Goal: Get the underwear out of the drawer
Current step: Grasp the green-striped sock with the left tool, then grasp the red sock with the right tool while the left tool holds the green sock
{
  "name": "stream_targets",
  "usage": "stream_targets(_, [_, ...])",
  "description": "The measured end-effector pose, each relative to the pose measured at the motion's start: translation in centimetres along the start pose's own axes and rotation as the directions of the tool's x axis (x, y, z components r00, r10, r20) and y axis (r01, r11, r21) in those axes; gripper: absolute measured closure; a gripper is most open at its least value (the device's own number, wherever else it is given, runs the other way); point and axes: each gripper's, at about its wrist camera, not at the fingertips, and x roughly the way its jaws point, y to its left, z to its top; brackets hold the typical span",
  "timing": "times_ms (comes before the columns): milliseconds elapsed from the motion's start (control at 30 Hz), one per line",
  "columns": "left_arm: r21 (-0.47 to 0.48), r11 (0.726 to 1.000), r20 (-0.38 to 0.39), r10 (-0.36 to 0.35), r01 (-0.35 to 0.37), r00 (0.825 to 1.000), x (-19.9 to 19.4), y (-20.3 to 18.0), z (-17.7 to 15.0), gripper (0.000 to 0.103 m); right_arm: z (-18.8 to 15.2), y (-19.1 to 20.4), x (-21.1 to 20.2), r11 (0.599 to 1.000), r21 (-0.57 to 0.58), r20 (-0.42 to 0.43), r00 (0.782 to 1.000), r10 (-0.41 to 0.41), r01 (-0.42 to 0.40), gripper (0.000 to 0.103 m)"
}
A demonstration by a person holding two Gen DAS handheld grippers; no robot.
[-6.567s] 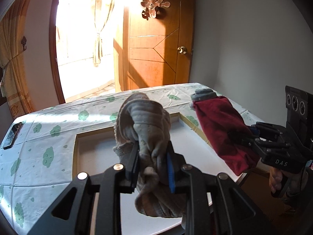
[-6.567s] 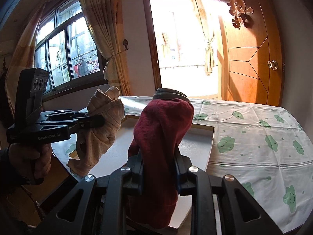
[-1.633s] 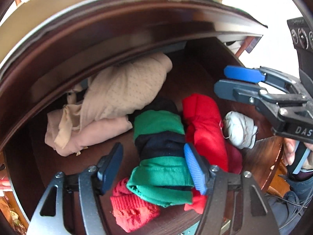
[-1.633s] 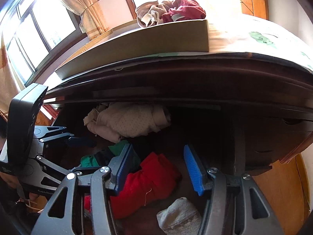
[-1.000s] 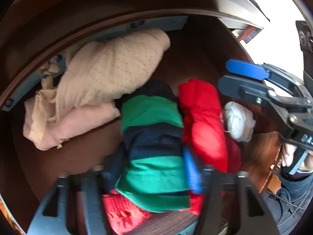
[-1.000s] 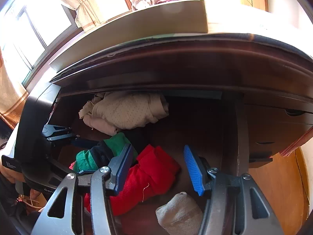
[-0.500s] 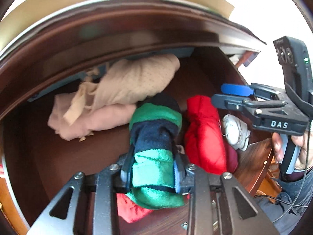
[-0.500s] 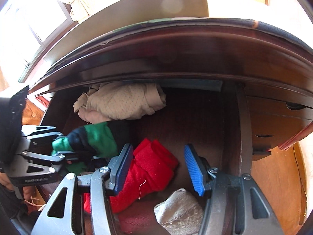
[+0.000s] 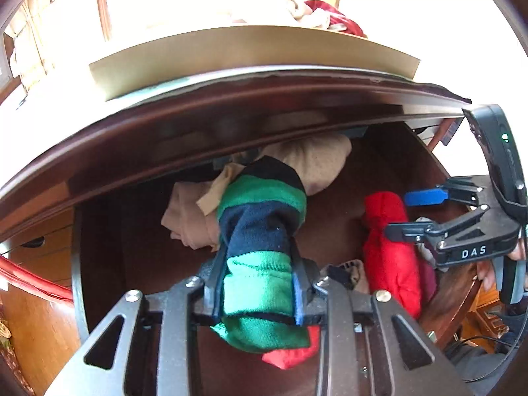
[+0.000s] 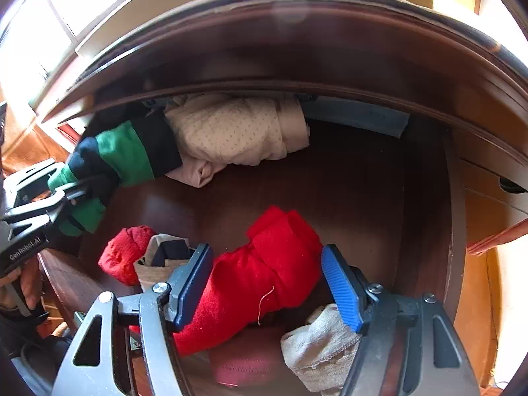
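Note:
The dark wooden drawer (image 10: 346, 191) stands open below the tabletop edge. My left gripper (image 9: 257, 283) is shut on a green and navy striped underwear roll (image 9: 260, 231), held up off the drawer floor at the left side (image 10: 125, 155). My right gripper (image 10: 264, 280) is low over the drawer front, and its jaws are opening. They straddle a red underwear roll (image 10: 280, 247) that lies on the drawer floor, and the blue pads (image 10: 340, 283) stand off it. The left wrist view shows the right gripper (image 9: 415, 213) at the right, over that red roll (image 9: 389, 247).
A beige dotted garment (image 10: 231, 132) fills the drawer's back. A small red knit piece (image 10: 125, 254), a beige and black piece (image 10: 161, 257), a grey-white piece (image 10: 316, 356) and a dark pink piece (image 10: 244, 366) lie near the front. A cardboard tray (image 9: 250, 49) on the tabletop holds garments (image 9: 313, 13).
My left gripper closed on the striped roll and lifted it off the drawer floor. My right gripper sank over the red roll and its jaws widened.

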Motion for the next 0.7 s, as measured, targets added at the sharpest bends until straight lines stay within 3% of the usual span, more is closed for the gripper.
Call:
stream_targets(367, [0.025,0.999,-0.030,-0.040,0.041,0.999,0.7,-0.1,-0.1,0.075,0.3,1.0,2.4,1.000,-0.007,-0.132,0.991,-0.021,0.020,0.026])
stream_targets(700, [0.009,0.998,-0.036,-0.064,0.064,0.997,0.8,0.2,-0.1,0.075,0.2,0.1,2.9,0.998,0.052,-0.163,0.985,0.055,-0.047,0.024])
